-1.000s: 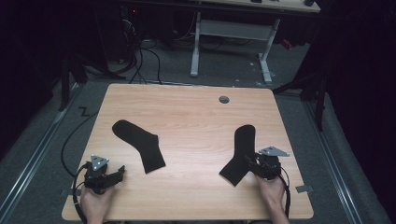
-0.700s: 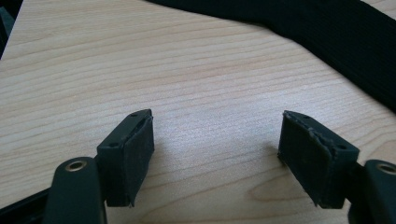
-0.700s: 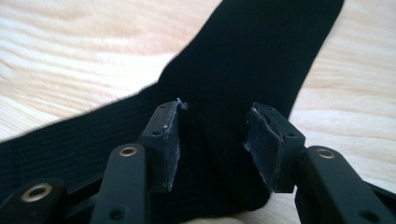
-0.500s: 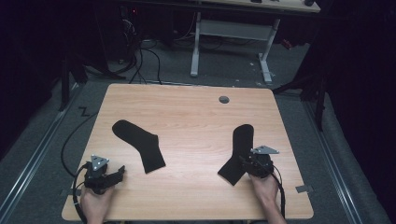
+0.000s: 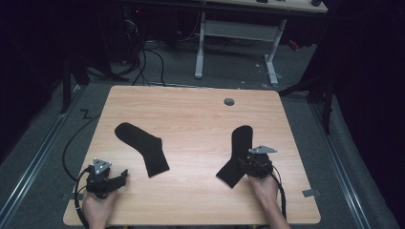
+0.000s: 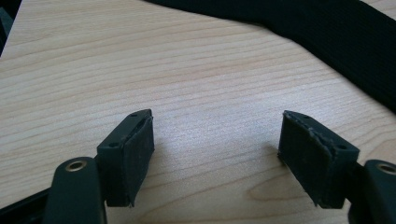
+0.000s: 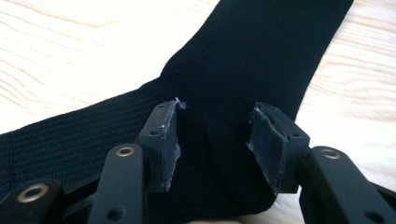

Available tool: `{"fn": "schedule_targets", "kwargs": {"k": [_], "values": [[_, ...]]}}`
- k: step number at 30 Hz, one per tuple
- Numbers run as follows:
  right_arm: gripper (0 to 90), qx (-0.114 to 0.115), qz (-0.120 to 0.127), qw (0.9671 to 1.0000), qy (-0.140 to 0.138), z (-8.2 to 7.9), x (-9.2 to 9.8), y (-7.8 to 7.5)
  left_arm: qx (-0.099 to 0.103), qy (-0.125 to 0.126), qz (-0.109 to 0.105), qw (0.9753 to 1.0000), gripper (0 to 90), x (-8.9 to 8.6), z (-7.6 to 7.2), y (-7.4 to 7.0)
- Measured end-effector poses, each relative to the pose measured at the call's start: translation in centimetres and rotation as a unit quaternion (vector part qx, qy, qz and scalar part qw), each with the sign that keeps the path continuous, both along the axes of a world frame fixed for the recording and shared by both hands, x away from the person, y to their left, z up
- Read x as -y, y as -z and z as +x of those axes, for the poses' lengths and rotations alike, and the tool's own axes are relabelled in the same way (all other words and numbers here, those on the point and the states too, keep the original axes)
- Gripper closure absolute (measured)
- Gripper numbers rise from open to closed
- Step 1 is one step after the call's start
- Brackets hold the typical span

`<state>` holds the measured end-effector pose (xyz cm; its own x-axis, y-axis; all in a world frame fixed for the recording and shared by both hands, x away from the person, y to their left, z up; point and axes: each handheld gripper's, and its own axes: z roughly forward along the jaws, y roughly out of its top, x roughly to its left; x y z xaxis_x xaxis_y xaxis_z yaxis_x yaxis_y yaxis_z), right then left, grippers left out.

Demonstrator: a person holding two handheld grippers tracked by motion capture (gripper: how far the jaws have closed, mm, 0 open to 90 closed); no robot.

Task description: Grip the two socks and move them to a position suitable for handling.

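Your right gripper point(image 5: 241, 164), jaws partly closed around the heel of the right sock point(image 5: 237, 155), has not lifted it, while your left gripper point(image 5: 119, 177) rests open near the untouched left sock point(image 5: 143, 148).

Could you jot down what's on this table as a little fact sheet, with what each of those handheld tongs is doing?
Surface: wooden table with a small round grey cap near its far edge
Left sock: black, lying flat, untouched
Right sock: black, bent at the heel, flat on the wood
Left tongs: jaws wide apart above bare wood, the sock's edge just beyond them
Right tongs: jaws partly open, set down on the right sock's heel with cloth between them, not yet pinched
Hands: one holds each tongs at the near edge
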<state>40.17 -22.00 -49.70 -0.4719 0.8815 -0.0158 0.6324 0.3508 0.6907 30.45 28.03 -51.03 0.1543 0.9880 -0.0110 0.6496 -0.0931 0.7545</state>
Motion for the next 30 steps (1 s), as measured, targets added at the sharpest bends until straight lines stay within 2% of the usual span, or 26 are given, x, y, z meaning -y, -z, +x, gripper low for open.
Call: {"fn": "schedule_targets", "kwargs": {"k": [8,12,15,23,30], "values": [[50.9,0.014,0.009,0.9998,-0.009,0.2,-1.2,0.3,0.000,0.000,0.000,1.0000,27.1,0.0,0.0,0.0],[50.8,0.007,0.005,0.9998,-0.017,0.5,-1.7,0.2,0.000,0.000,0.000,1.0000,27.1,0.0,0.0,0.0],[50.8,0.003,0.002,0.9995,-0.031,0.8,-2.6,0.1,0.000,0.001,0.000,1.0000,27.1,0.0,0.0,0.0],[50.8,0.009,0.005,0.9975,-0.070,0.7,-4.8,0.3,0.000,0.001,0.000,1.0000,27.1,0.0,0.0,0.0],[50.8,0.013,0.006,0.9952,-0.096,0.7,-5.6,0.3,0.000,0.002,0.000,1.0000,27.1,0.0,0.0,0.0]]}}
